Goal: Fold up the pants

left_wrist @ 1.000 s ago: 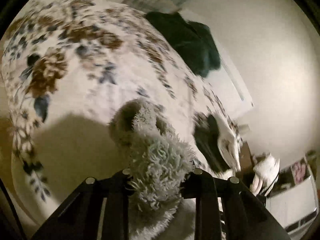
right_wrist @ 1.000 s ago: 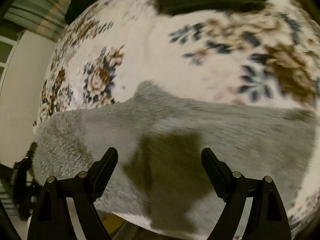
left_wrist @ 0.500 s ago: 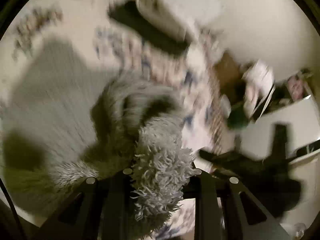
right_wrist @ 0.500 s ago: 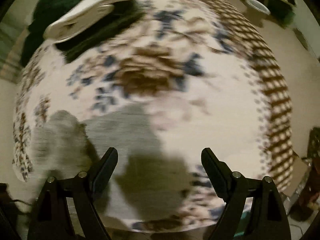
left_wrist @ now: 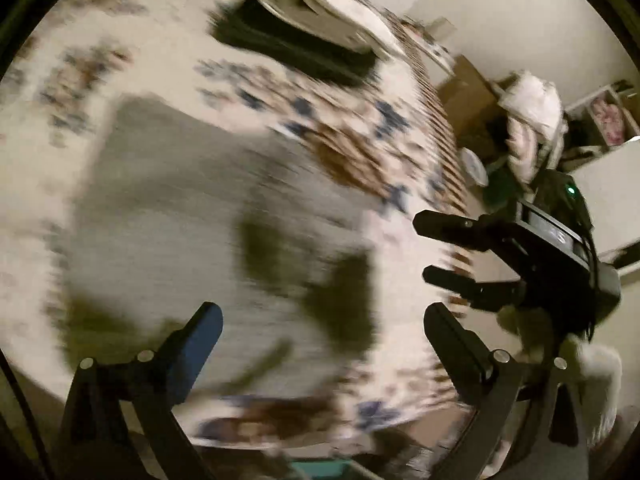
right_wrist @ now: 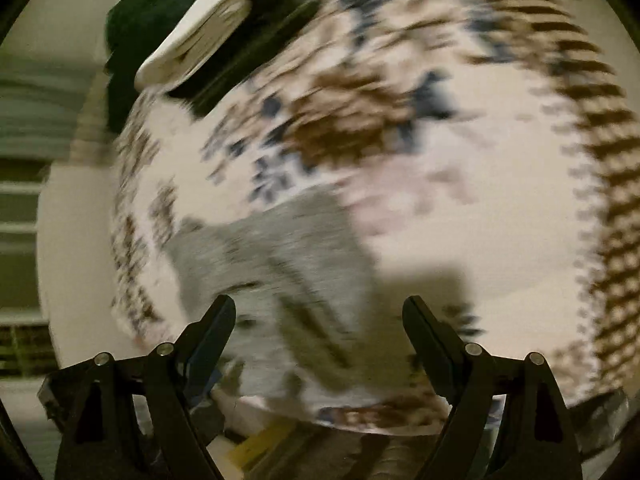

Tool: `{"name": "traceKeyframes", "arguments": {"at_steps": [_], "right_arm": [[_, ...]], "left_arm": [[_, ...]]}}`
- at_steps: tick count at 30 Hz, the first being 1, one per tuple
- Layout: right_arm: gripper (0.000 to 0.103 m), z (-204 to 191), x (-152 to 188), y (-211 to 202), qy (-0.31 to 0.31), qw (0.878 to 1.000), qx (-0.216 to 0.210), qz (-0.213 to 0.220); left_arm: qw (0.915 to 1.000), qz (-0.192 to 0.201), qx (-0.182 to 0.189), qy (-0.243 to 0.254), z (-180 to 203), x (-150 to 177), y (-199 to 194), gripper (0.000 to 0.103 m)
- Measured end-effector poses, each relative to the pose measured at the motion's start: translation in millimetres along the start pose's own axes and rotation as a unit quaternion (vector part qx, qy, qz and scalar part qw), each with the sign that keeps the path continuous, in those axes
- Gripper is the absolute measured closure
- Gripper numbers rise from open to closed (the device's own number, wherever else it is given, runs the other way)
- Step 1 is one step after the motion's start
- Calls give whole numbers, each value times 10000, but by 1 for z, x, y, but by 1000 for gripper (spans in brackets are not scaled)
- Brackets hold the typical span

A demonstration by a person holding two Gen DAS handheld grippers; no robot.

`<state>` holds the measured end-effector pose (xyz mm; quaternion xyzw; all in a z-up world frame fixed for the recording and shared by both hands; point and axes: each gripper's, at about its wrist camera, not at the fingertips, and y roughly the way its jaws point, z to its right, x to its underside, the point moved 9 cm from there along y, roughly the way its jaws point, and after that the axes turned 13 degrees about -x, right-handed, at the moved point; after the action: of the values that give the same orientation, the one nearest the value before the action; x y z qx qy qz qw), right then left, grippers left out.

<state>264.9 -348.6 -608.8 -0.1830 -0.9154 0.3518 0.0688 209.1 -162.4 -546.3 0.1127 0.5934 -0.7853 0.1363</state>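
Both tools, left (left_wrist: 322, 330) and right (right_wrist: 318, 322), hang released above the grey pants (left_wrist: 208, 216), apparently folded compactly on the bed (right_wrist: 460, 200).

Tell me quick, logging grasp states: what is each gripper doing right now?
Left gripper: open, holding nothing, above the grey pants.
Right gripper: open, holding nothing.

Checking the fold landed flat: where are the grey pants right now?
The grey pants lie on the floral blanket, left-centre in the left wrist view, nearer than the dark folded garment, held by neither gripper.
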Motion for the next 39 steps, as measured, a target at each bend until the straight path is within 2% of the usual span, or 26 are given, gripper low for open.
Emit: {"name": "traceKeyframes", "arguments": {"at_steps": [3, 6, 7, 8, 11, 13, 15, 16, 17, 21, 22, 24, 25, 26, 27, 28, 29, 31, 32, 34, 35, 36, 37, 39], "right_arm": [[15, -22, -6, 50, -213, 9990, -103, -376], [17, -30, -6, 95, -365, 9960, 27, -818], [43, -30, -8, 98, -428, 9962, 152, -742], [72, -30, -11, 96, -466, 9965, 204, -668], [74, -17, -30, 50, -269, 9989, 391, -24], [73, 5, -34, 30, -80, 9979, 643, -3], [47, 21, -30, 22, -38, 9963, 825, -218], [24, 29, -27, 18, 40, 9948, 967, -312], [21, 34, -26, 12, 98, 9949, 955, -298], [21, 26, -13, -2, 225, 9988, 400, -179], [21, 22, -7, 5, 181, 9992, 234, -276], [21, 27, 3, 25, 101, 9980, 281, -566], [21, 34, 8, 37, 34, 9964, 468, -699], [27, 45, 9, 42, -74, 9946, 774, -684], [30, 66, 6, 37, -116, 9879, 1451, -537], [36, 96, 5, 26, 158, 9749, 2167, -480], [39, 114, 5, 16, 522, 9718, 2259, -429], [39, 121, 6, 3, 1197, 9825, 1407, -220], [39, 115, 4, -4, 1227, 9850, 1210, -132], [34, 87, -4, -18, 892, 9920, 896, 13], [26, 73, -9, -21, 749, 9942, 770, 58], [22, 61, -12, -22, 627, 9960, 636, 90], [20, 37, -19, -17, 340, 9989, 324, 50], [18, 13, -27, 0, -2, 9997, 130, -214]], "left_arm": [[9965, 303, -777, -107, -68, -13, -11, 0], [9906, 201, -1286, -410, -128, -23, -2, 0], [9898, 147, -1329, -486, -139, -24, 1, 0], [9893, 104, -1345, -546, -149, -26, 4, 0], [9893, 140, -1349, -535, -161, -31, 8, 0], [9902, 108, -1291, -531, -161, -34, 12, 0], [9907, 53, -1238, -565, -158, -36, 18, 0], [9910, 11, -1209, -572, -158, -36, 18, 0], [9910, -28, -1215, -567, -156, -37, 21, 0], [9930, -57, -1104, -412, -137, -41, 28, 0], [9934, -57, -1093, -354, -133, -43, 31, 0], [9938, -69, -1092, -217, -126, -48, 38, 0], [9939, -105, -1089, -145, -123, -50, 43, 0], [9939, -149, -1088, -85, -121, -52, 47, 0], [9938, -192, -1094, -22, -120, -55, 51, 0], [9938, -202, -1096, 5, -120, -57, 52, 0], [9939, -185, -1085, 14, -120, -60, 52, 0], [9950, -106, -998, 3, -120, -70, 47, 0], [9955, -73, -942, 20, -119, -77, 44, 0], [9961, 32, -881, 101, -117, -94, 42, 0], [9962, 78, -845, 190, -115, -103, 42, 0], [9961, 92, -822, 320, -112, -112, 45, 0], [9952, 33, -832, 508, -108, -122, 52, 0], [9929, -149, -859, 810, -102, -136, 72, 0]]}}
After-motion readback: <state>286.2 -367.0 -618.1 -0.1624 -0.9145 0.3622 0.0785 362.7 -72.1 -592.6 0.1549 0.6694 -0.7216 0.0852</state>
